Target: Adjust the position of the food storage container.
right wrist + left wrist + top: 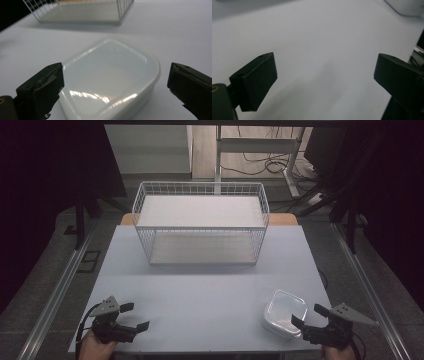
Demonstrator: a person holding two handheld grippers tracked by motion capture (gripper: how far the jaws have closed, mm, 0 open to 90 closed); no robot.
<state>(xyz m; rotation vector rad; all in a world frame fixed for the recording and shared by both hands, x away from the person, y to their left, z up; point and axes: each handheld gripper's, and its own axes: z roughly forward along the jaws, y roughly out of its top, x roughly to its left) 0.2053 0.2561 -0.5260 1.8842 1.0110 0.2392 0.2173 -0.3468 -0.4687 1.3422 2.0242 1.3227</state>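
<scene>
Table [200, 290]: flat pale-grey top, white wire-mesh basket [200, 222] at the far centre, its white board floor bare. Shallow translucent white plastic container with a rounded clear lid [284, 313] sits at the near right corner, lid on, well apart from the basket. Right gripper [309, 316] is held just beside it, jaws spread wide, nothing between them. Left gripper [135, 316] hovers over the near left corner, jaws likewise parted and empty, over bare table.

White wire basket [200, 222] with a grid pattern, translucent white lidded container [284, 313] (glossy highlights), pale lavender-grey table [200, 295], black gripper jaws, grey plates on top
</scene>
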